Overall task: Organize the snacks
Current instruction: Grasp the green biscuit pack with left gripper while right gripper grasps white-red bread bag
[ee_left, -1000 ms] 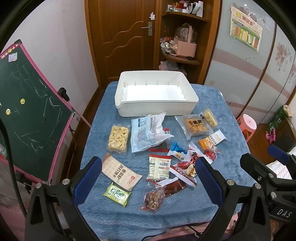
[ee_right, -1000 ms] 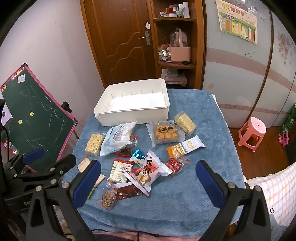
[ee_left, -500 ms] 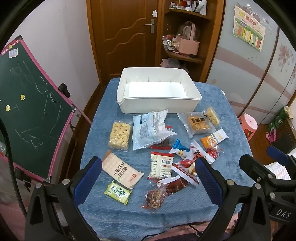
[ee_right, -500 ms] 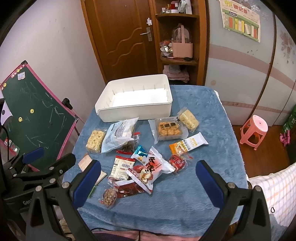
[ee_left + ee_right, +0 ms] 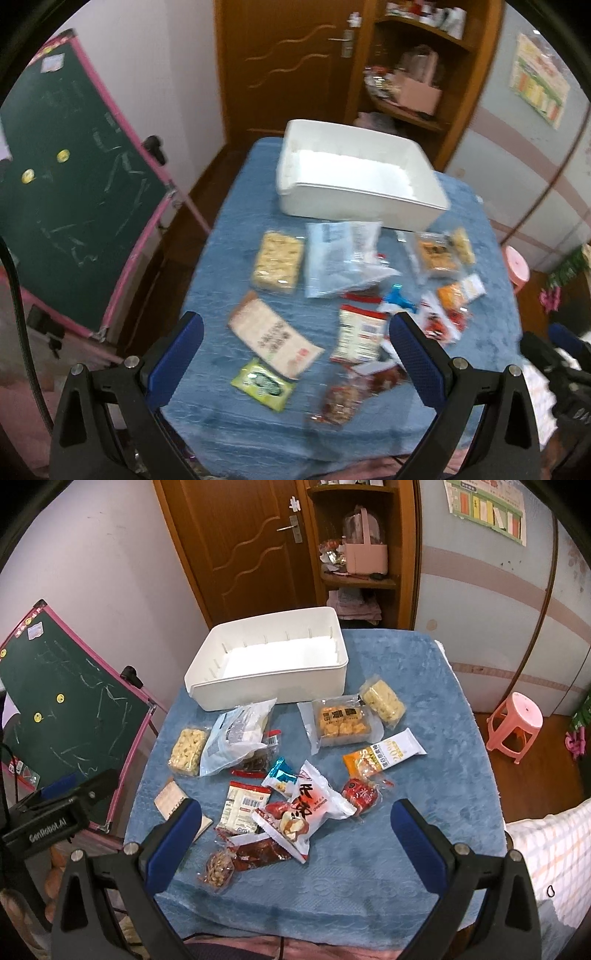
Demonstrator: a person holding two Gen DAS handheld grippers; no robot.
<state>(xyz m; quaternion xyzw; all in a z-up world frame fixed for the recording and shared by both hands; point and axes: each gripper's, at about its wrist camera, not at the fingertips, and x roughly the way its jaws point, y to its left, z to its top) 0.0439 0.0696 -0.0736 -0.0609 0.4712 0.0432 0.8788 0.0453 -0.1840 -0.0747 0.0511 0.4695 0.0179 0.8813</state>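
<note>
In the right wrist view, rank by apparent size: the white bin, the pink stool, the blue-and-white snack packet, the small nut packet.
1. White bin, clearly largest.
2. Pink stool, though it stands farther off, so its true rank is unsure.
3. Nut packet and blue-and-white snack packet look about alike; the nut packet lies nearer the camera.

Left wrist: above the table's point(image 5: 236, 229) near-left corner, looking down and forward, blurred.
Right wrist: near edge, further right, same tilt.
Shared by 2 views: white bin point(image 5: 273, 681), snack spread.
</note>
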